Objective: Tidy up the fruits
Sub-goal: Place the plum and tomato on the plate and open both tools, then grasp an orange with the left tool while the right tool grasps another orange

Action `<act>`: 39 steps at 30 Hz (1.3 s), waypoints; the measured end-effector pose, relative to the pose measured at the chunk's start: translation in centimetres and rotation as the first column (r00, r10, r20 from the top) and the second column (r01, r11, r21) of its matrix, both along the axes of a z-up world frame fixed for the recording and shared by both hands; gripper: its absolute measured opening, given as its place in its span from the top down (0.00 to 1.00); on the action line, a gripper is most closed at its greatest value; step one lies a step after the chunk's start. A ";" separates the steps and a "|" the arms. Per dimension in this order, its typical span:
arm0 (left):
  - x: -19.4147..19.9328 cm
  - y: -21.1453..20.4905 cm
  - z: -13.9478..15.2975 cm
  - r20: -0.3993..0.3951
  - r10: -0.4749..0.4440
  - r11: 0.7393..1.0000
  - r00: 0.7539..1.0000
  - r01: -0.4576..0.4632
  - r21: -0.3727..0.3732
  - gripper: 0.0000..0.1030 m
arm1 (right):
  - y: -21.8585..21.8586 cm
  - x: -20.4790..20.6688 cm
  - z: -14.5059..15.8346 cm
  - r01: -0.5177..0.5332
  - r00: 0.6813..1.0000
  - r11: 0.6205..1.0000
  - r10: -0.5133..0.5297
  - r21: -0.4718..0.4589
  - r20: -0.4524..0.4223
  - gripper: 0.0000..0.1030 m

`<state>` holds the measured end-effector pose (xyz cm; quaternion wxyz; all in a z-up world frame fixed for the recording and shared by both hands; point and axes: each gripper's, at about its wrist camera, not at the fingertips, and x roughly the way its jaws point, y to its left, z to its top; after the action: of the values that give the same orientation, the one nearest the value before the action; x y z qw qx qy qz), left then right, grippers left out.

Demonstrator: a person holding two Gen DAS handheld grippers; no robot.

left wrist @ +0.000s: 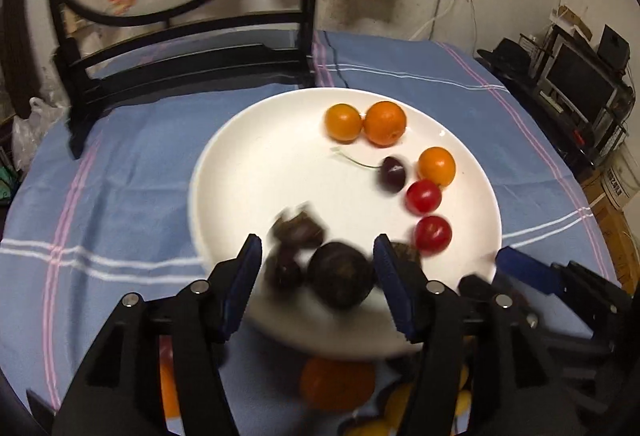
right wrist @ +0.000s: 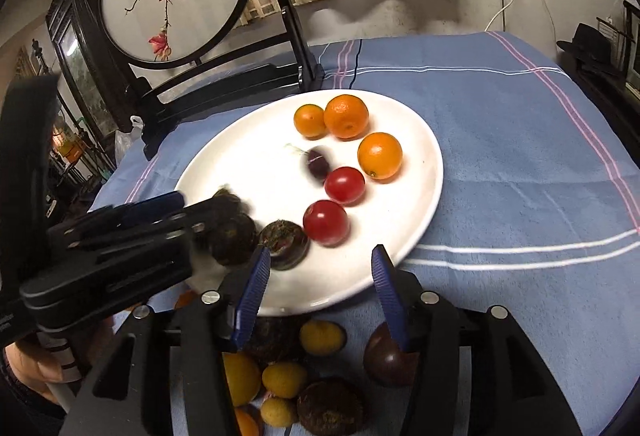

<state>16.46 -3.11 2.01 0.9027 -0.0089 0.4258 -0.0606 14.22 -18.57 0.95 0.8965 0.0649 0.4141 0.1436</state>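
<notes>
A: Left gripper [left wrist: 318, 260] — what is it doing?

B: Hovering over the near edge of the white plate [left wrist: 248, 139], fingers spread, nothing pinched. A dark round fruit [left wrist: 340, 274] is sitting between the jaws, blurry, and I cannot tell if either pad is touching it. More dark fruits [left wrist: 298, 230] are crowding just behind and to its left.

A: Right gripper [right wrist: 320, 268]?

B: Also spread and empty, hanging over the plate's near rim beside the left one. Loose fruits [right wrist: 284, 380] are lying on the blue cloth [right wrist: 500, 155] under it, off the plate.

A: What is already plated?

B: Three oranges [left wrist: 384, 123] at the far side, two red tomatoes [left wrist: 424, 197] to the right, and a cherry [left wrist: 393, 173] with its stem between them.

A: Tip for the step?

B: I'm guessing it is dealing with the dark fruit. Centre the jaws on its widest part and close slowly; it is round, so it will probably roll. Keep the left finger away from the neighbours so they aren't getting knocked, and watch the right gripper close by.
</notes>
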 end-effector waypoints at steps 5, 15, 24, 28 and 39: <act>-4.1 1.8 0.2 0.011 0.010 1.000 1.000 -0.010 -0.007 0.45 | -0.2 -1.7 0.5 -0.005 1.000 1.000 0.005 0.002 0.010 0.48; -9.9 3.2 -1.5 -0.016 0.014 1.000 1.000 -0.014 -0.016 0.43 | -0.4 -7.1 0.1 -0.027 1.000 1.000 0.028 -0.008 0.010 0.45; -12.7 4.0 -3.3 -0.040 0.019 0.999 0.999 -0.020 -0.030 0.38 | 0.6 -11.6 -0.7 -0.076 0.997 0.996 0.076 -0.052 0.003 0.41; -13.4 4.3 -3.5 -0.029 0.017 0.999 0.999 -0.018 -0.032 0.35 | 1.7 -12.6 -1.6 -0.117 0.993 0.990 0.114 -0.074 -0.036 0.41; -13.2 5.2 -3.7 -0.019 0.019 0.999 1.000 -0.019 -0.049 0.33 | 5.6 -10.6 -3.4 -0.187 0.978 0.965 0.165 -0.184 -0.128 0.44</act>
<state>3.22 2.04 -1.68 0.8989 -0.0357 0.4323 -0.0624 3.66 -13.00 -2.47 0.8576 -0.0522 0.4798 0.1775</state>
